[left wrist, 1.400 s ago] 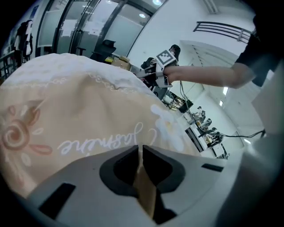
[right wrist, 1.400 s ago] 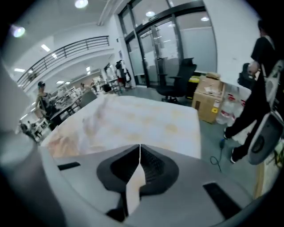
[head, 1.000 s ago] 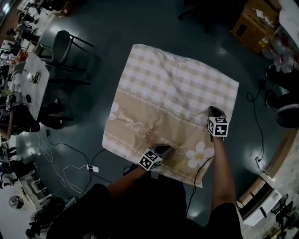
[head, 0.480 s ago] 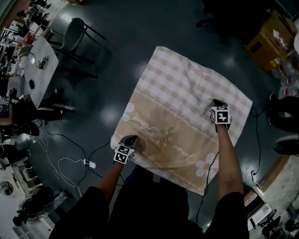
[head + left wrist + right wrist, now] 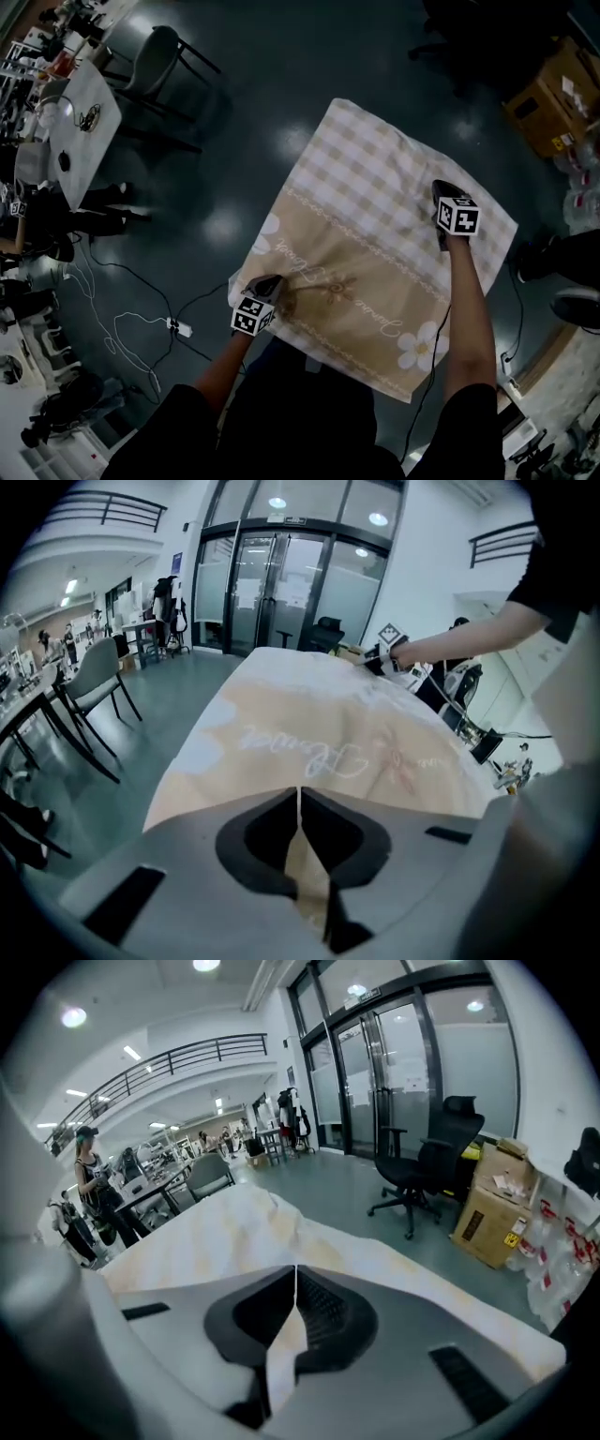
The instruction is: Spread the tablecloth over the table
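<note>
Ahead of person, tablecloth (image 5: 375, 234) diagonal, checked end far; left gripper (image 5: 270, 281), right gripper (image 5: 440, 189) fingers pinch it.

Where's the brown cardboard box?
In the head view the cardboard box stands at the upper right, past the tablecloth; the right gripper view shows it beside an office chair.

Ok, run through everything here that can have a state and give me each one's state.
tablecloth: spread out, slightly wrinkled, pinched in two places.
left gripper: shut on the tablecloth near its left corner.
right gripper: shut on the tablecloth.
grey chair: upright, empty.
glass doors: shut.
</note>
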